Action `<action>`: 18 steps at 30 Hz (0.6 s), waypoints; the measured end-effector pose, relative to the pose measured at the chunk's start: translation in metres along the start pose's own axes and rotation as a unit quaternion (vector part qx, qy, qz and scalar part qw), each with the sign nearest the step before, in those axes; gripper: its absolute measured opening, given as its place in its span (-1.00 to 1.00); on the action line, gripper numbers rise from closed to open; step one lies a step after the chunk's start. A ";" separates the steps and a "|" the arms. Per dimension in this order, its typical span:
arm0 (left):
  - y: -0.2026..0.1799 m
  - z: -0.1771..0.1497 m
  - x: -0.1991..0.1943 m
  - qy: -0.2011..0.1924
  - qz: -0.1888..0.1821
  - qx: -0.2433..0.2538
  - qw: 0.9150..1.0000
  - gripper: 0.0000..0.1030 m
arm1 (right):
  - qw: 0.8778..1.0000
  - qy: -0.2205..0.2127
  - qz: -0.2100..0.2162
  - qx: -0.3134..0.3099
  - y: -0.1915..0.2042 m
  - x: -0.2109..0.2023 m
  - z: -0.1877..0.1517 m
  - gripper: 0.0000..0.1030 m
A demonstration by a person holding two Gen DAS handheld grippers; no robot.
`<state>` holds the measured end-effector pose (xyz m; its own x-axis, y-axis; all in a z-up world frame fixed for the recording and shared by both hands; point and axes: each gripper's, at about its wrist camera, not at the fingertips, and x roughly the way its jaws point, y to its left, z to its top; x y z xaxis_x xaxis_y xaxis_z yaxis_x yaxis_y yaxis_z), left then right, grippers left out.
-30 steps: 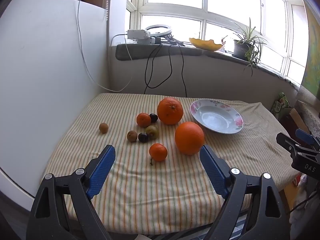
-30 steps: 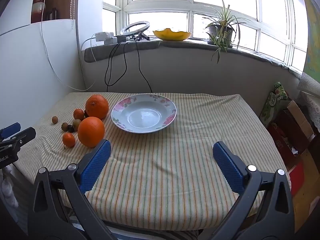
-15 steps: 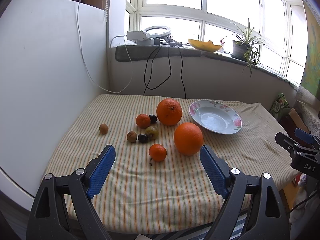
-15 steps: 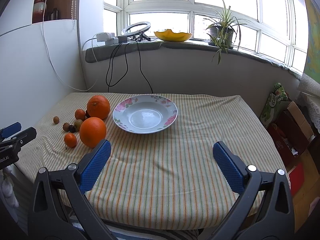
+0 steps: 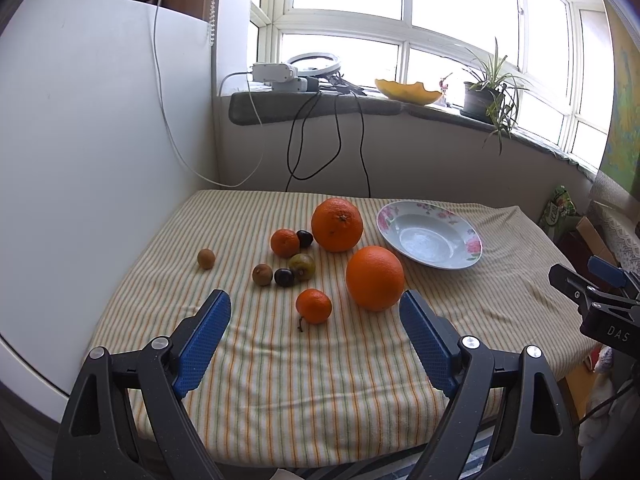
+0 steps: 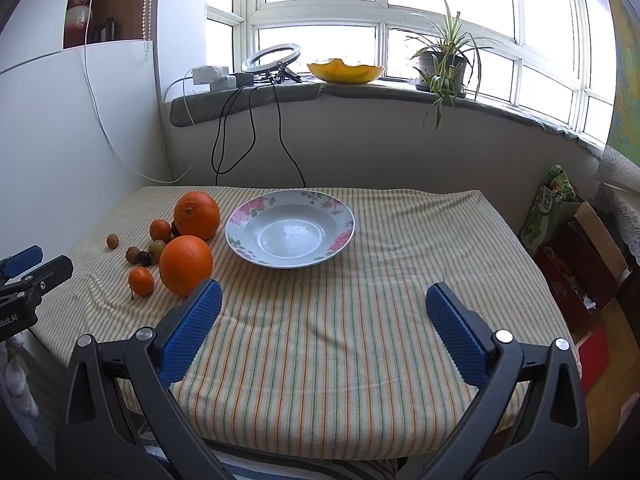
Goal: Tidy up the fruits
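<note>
Two big oranges lie on the striped cloth: a near one (image 5: 375,278) (image 6: 186,265) and a far one (image 5: 337,224) (image 6: 197,215). Around them lie a near mandarin (image 5: 313,305) (image 6: 141,281), a far mandarin (image 5: 285,243), dark plums (image 5: 284,277), a greenish fruit (image 5: 302,266) and small brown fruits (image 5: 206,258). An empty flowered plate (image 5: 430,234) (image 6: 290,233) sits to their right. My left gripper (image 5: 315,310) is open, above the cloth just before the near mandarin. My right gripper (image 6: 323,300) is open and empty, before the plate.
The table (image 6: 400,280) stands against a white wall on the left and a windowsill (image 6: 360,92) behind, with cables (image 6: 236,132) hanging down. Boxes and bags (image 6: 576,248) stand on the floor to the right of the table.
Both gripper views have pulled back and risen slightly, so fruit and plate sit a little lower in view. Both grippers stay open. No fruit has moved.
</note>
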<state>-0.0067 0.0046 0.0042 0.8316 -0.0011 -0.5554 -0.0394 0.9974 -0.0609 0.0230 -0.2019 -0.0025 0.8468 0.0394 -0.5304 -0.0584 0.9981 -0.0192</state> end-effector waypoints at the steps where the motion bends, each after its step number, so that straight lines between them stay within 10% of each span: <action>1: 0.000 0.000 0.000 0.000 0.001 0.000 1.000 0.68 | 1.000 0.000 0.000 0.000 0.000 0.000 0.000 1.00; 18: -0.002 0.001 -0.001 -0.001 0.000 0.001 1.000 0.68 | 1.000 0.000 0.001 -0.001 0.003 0.001 0.000 1.00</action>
<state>-0.0074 0.0027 0.0055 0.8322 -0.0017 -0.5544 -0.0377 0.9975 -0.0597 0.0234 -0.1994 -0.0029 0.8470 0.0418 -0.5299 -0.0617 0.9979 -0.0199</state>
